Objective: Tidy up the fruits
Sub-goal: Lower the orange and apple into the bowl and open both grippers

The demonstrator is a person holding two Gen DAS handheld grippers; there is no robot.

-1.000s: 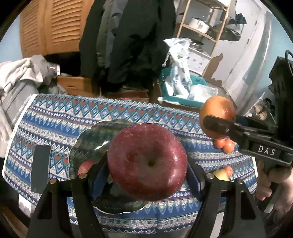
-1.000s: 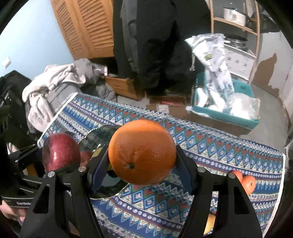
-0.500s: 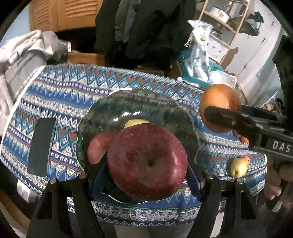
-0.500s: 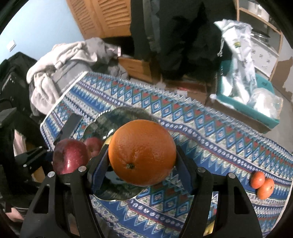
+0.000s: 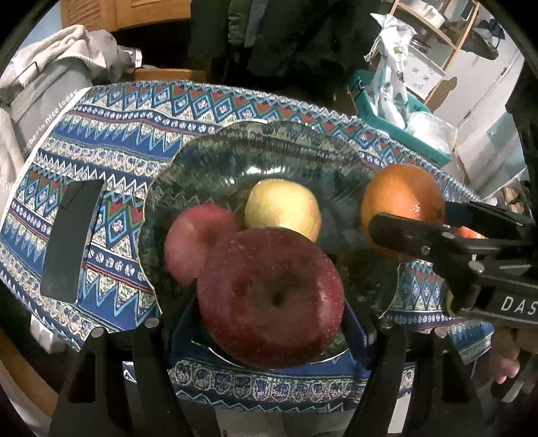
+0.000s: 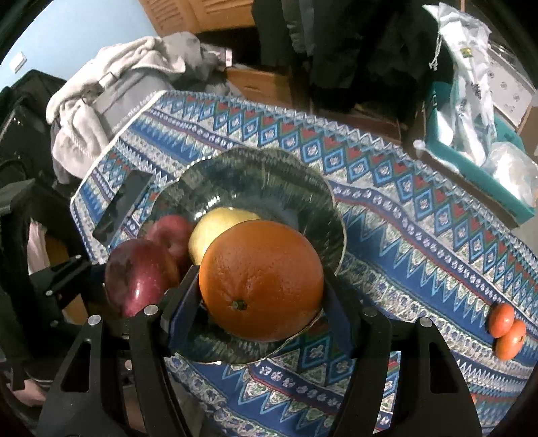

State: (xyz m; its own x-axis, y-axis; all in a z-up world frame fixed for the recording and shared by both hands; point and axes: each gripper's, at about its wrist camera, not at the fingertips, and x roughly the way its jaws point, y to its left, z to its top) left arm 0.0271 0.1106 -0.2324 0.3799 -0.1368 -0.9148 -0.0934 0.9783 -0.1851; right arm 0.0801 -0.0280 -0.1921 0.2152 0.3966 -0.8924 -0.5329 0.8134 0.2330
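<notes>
Left gripper clamped on a dark red apple, jaws pressing its two flanks, held above the near half of the glass bowl. Right gripper clamped on an orange, poised over the bowl's near rim; in the left wrist view the same fruit sits at 3 o'clock from the bowl centre. Inside the bowl: a paler red apple at about 9 o'clock and a yellow apple near the centre, the two just beside each other. Bowl rests on a counter covered by a blue patterned cloth with zigzag and diamond bands. Flat black rectangular object lies on the cloth at 9 o'clock from the bowl, apart from it. Two small tangerines, touching, lie on the cloth at 4 o'clock in the right wrist view, well apart from the bowl. Room beyond the counter: pile of grey and white laundry at 10 o'clock, wooden louvred doors at 12, dark hanging clothes, teal bin holding plastic bags at 2 o'clock. Dim lighting.
</notes>
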